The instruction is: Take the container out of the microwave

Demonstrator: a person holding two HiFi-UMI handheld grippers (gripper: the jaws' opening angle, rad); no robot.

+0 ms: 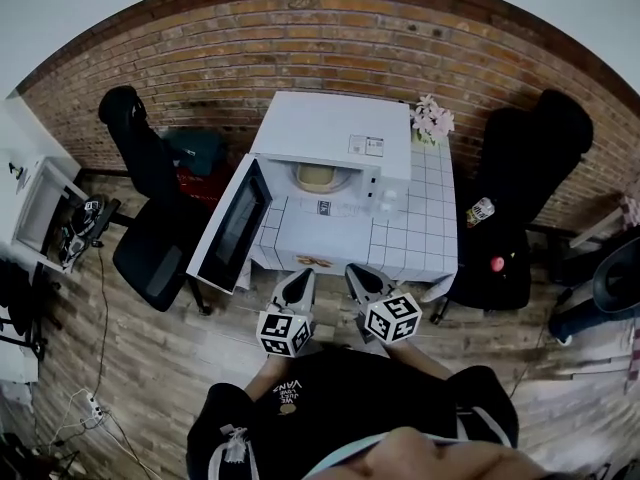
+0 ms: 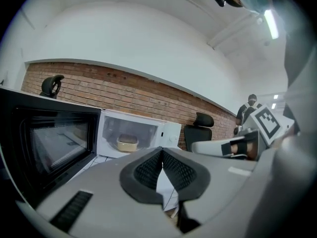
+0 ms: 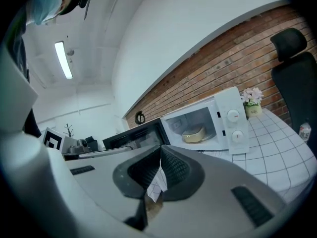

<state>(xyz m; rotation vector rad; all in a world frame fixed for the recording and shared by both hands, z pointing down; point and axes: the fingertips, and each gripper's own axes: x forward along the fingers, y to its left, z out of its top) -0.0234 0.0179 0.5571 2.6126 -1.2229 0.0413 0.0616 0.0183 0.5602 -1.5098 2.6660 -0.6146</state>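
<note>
Stands before white tiled worktop (image 1: 415, 230), w/ one grey two-jaw gripper in each hand. Holds left gripper (image 1: 300, 278) and right gripper (image 1: 358, 274) side by side, just in front of worktop's near edge, both pointing toward white box-shaped microwave (image 1: 340, 128).

Left gripper (image 2: 162, 151): jaws pressed together tip to tip, nothing pinched between. Right gripper (image 3: 159, 155): same, jaws closed on each other, empty.

Microwave door w/ black window (image 1: 232, 223) swung wide open to the left. Inside the cavity: shallow beige container w/ rounded corners (image 1: 318, 176), resting on cavity floor, approx. in the middle. Same container (image 2: 128, 143) in sight beyond left gripper's tips, and container (image 3: 193, 132) also beyond right gripper's tips. Both grippers well apart from it, not touching microwave or door.

Small pot of pink flowers (image 1: 433, 120) on worktop, beside microwave's right rear corner. Black office chair (image 1: 150, 218) left of worktop, second black chair (image 1: 525, 178) on right side. Red brick wall (image 1: 300, 28) behind all.
</note>
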